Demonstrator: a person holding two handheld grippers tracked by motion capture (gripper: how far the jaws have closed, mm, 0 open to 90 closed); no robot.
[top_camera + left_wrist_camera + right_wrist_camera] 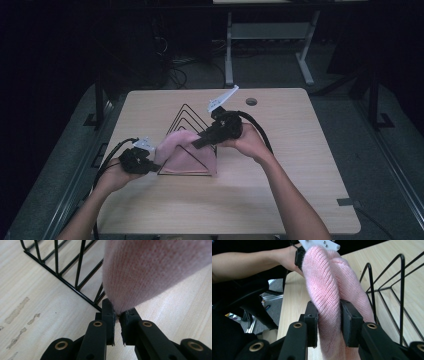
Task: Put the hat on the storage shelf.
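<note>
Dark floor and a grey desk frame surround the pale wooden table, which takes up the middle of the high view. At its centre stands a black wire rack of nested triangular dividers, and a soft pink knitted cloth drapes over the rack's near end, low in the centre of the frame. The left gripper, at centre left, has its jaws pressed nearly together, pinching a lower edge of the cloth; the rack's base wire runs across the upper left of that view. The right gripper, just right of centre, clamps a thick bunched fold of the cloth between its jaws, apparently above the rack.
</note>
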